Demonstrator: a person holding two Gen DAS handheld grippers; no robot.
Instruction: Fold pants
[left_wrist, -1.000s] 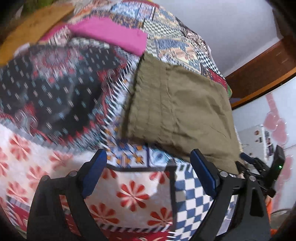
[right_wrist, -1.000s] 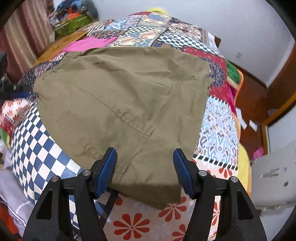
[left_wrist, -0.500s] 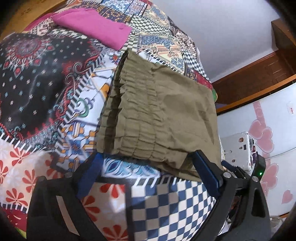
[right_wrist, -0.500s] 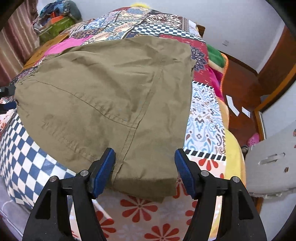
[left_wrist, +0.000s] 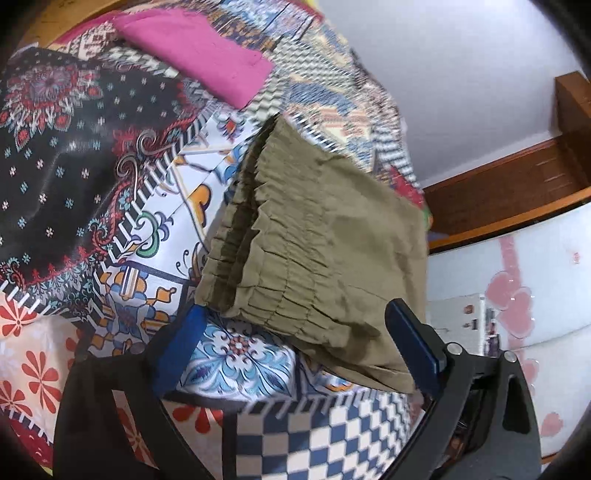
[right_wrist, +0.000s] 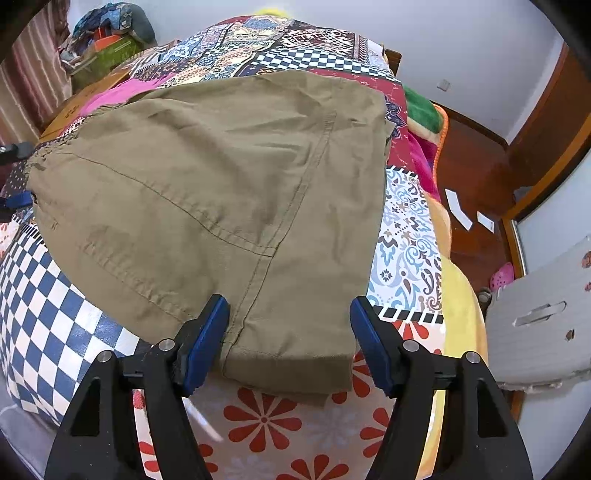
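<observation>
Now: both claws lining up on the pants for the next fold

- Pants: olive, lying flat on the patchwork bedspread, already doubled by the look of the stacked layers. Gathered waistband end faces the left wrist view; hem end faces the right wrist view
- Right gripper: jaws apart, straddling the near hem corner, pads not pressing on cloth. Opening has crept slightly wider over the last second; cloth sits between the pads, ungripped
- Left gripper: jaws apart, 1 pad at each side of the waistband's near edge, nothing clamped
- Step, as I judge it: pre-grasp, 2 ends about to be taken
- Next move calls for: lowering each claw so 1 finger slides under every layer, then closing; catching only the top layer would spoil the fold
- Pink cloth lies well apart, beyond the waistband
</observation>
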